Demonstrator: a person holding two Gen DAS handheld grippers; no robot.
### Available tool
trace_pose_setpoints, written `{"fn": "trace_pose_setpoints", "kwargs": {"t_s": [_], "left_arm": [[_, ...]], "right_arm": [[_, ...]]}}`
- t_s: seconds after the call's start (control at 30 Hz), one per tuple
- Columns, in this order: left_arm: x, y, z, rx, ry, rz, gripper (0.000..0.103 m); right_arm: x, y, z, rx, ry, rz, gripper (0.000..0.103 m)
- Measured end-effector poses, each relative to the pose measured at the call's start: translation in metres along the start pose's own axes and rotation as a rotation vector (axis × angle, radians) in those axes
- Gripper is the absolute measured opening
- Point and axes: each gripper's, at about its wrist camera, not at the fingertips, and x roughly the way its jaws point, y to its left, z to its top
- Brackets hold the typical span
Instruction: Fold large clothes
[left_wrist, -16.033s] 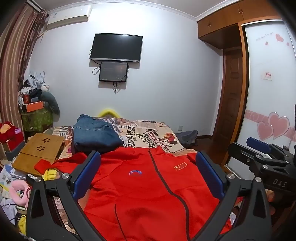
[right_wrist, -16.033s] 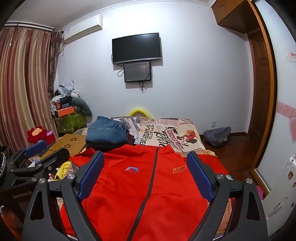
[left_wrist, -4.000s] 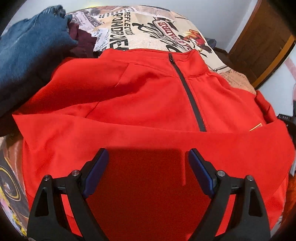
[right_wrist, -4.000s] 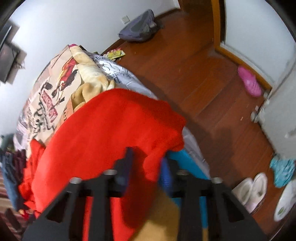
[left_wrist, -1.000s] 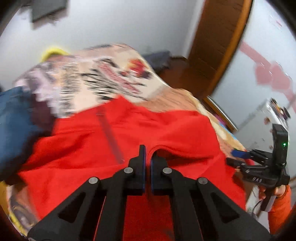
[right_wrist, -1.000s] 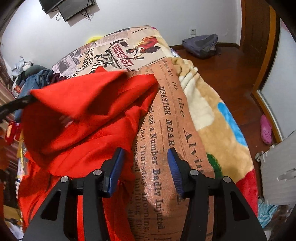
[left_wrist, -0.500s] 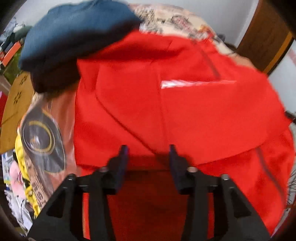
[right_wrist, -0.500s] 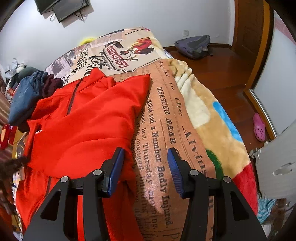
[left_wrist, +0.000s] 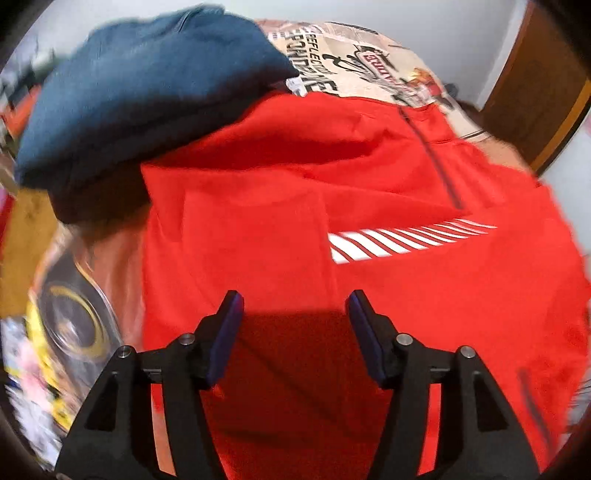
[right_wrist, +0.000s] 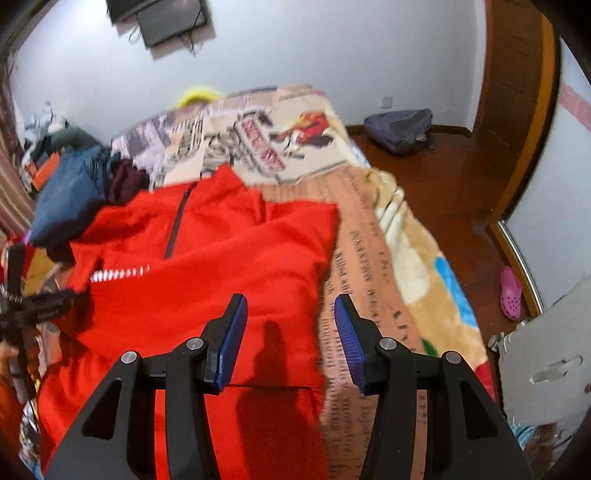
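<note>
Left wrist view shows the left gripper (left_wrist: 293, 317) above a big red jacket (left_wrist: 280, 236), with its jaws wide apart and nothing between them. The red jacket lies spread on the bed blanket (right_wrist: 373, 258), which has newspaper print and cartoon pictures on it. A sleeve is folded across the front, and a patch of white stripes (left_wrist: 406, 240) shows on it. The dark zipper (left_wrist: 436, 162) runs down from the collar and goes under the folded part. A pile of blue jeans (left_wrist: 147, 96) sits at the far left, touching the jacket's shoulder. In the right wrist view, the right gripper (right_wrist: 290, 325) hangs over the jacket's right edge, where the red cloth meets the blanket. Its jaws are also wide apart and hold nothing. A grey bag (right_wrist: 400, 129) lies on the wood floor (right_wrist: 450, 192) past the bed, and a pink shoe (right_wrist: 511, 293) is near the door frame
</note>
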Motion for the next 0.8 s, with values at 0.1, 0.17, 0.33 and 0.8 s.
{"fn": "trace_pose_setpoints", "kwargs": {"t_s": [0.1,0.17,0.33,0.8], "left_arm": [[0.005,-0.008,-0.004,0.084,-0.026,0.042,0.028],[0.0,-0.003,-0.008,0.085,-0.036,0.007,0.009],[-0.021,0.036,-0.016,-0.001,-0.048,-0.076,0.008],[-0.016,0.103,-0.1,-0.14,0.063,-0.017,0.039]], "right_arm": [[0.029,0.007,-0.01,-0.022,0.092,0.006,0.045],[0.036,0.01,-0.018,-0.03,0.081,-0.015,0.05],[0.035,-0.003,-0.021,0.01,0.075,0.033,0.052],[0.032,0.002,-0.026,0.031,0.046,0.015,0.055]]}}
